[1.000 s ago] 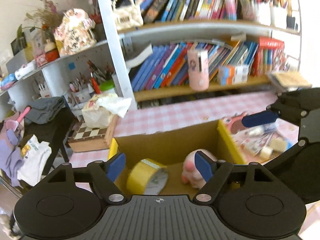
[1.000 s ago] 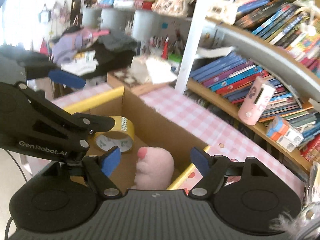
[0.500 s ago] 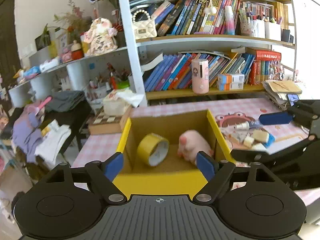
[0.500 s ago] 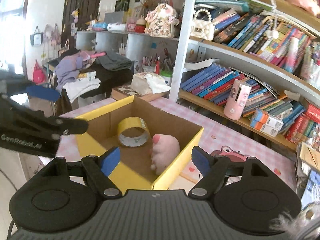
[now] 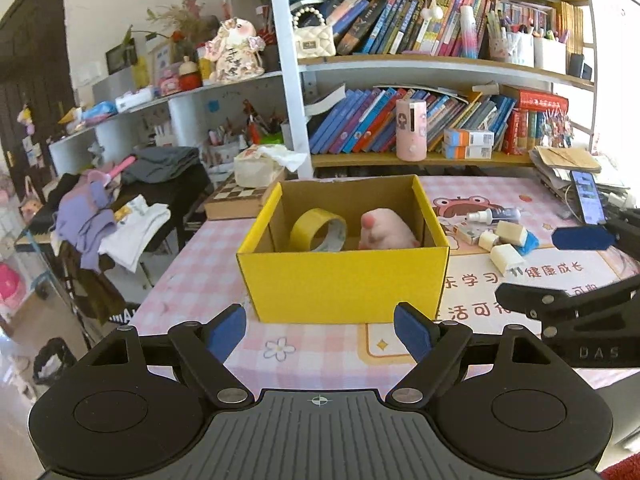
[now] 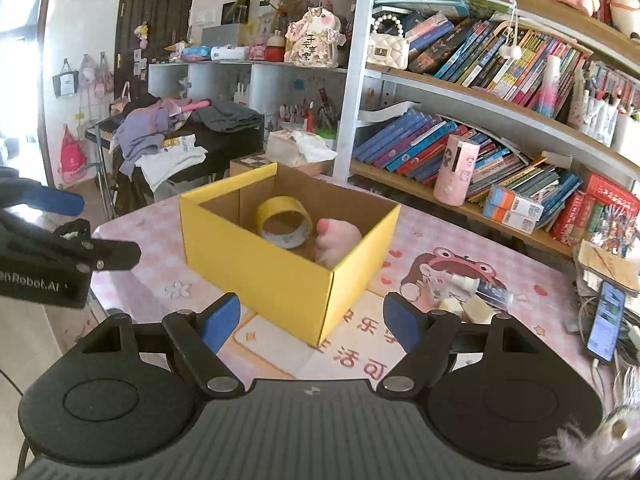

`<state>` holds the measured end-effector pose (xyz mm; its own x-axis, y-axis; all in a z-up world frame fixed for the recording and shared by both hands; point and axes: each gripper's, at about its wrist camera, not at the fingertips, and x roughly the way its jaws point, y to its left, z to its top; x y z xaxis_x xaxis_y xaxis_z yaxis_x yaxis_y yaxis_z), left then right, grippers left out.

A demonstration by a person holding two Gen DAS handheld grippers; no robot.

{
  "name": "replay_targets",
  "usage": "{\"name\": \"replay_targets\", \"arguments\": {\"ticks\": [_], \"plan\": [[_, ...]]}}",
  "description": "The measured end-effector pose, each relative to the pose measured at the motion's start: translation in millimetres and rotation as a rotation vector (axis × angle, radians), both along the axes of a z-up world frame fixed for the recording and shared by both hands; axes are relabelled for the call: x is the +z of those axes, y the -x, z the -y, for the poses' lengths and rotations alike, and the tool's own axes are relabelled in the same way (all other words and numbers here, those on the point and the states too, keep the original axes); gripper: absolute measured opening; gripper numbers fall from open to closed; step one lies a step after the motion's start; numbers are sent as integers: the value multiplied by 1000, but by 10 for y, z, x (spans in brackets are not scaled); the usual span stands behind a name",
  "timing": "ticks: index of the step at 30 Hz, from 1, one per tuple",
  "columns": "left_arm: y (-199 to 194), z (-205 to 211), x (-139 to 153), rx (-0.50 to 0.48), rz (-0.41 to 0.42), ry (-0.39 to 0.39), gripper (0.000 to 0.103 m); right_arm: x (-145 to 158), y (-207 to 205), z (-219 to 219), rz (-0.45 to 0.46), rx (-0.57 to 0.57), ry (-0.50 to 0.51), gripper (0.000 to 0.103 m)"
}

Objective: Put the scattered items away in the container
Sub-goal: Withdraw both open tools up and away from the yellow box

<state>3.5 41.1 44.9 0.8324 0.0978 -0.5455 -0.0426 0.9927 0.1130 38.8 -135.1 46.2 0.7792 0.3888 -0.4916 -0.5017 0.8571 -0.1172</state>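
A yellow cardboard box [image 5: 344, 280] stands on the pink table, also in the right wrist view [image 6: 260, 268]. Inside it lie a yellow tape roll [image 5: 318, 230] [image 6: 284, 220] and a pink plush toy [image 5: 386, 234] [image 6: 338, 242]. To the box's right lie a small spray bottle [image 5: 490, 214], white chargers [image 5: 506, 258] and a blue item [image 5: 526, 242]; they show in the right wrist view as a pile [image 6: 466, 298]. My left gripper [image 5: 320, 328] is open and empty, in front of the box. My right gripper [image 6: 312, 318] is open and empty, near the box's front right corner.
A phone [image 5: 587, 197] and stacked papers [image 5: 568, 160] lie at the table's right edge. A bookshelf [image 5: 420, 128] runs behind the table. A chessboard box [image 5: 236, 196] with a tissue pack sits back left. Clothes lie on a dark stand [image 5: 120, 208] to the left.
Both grippers have pulled back and up from over the box. The whole box and table now show. Tape and plush stay inside the box.
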Motion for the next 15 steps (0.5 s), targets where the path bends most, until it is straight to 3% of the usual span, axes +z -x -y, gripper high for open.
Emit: {"name": "replay_targets", "arguments": {"ticks": [9, 15], "plan": [[216, 176, -208, 36, -11, 33, 83, -278, 353, 145, -25, -120, 16, 77], [307, 368, -315, 6, -20, 23, 83, -348, 430, 346, -98, -192, -20, 77]]}}
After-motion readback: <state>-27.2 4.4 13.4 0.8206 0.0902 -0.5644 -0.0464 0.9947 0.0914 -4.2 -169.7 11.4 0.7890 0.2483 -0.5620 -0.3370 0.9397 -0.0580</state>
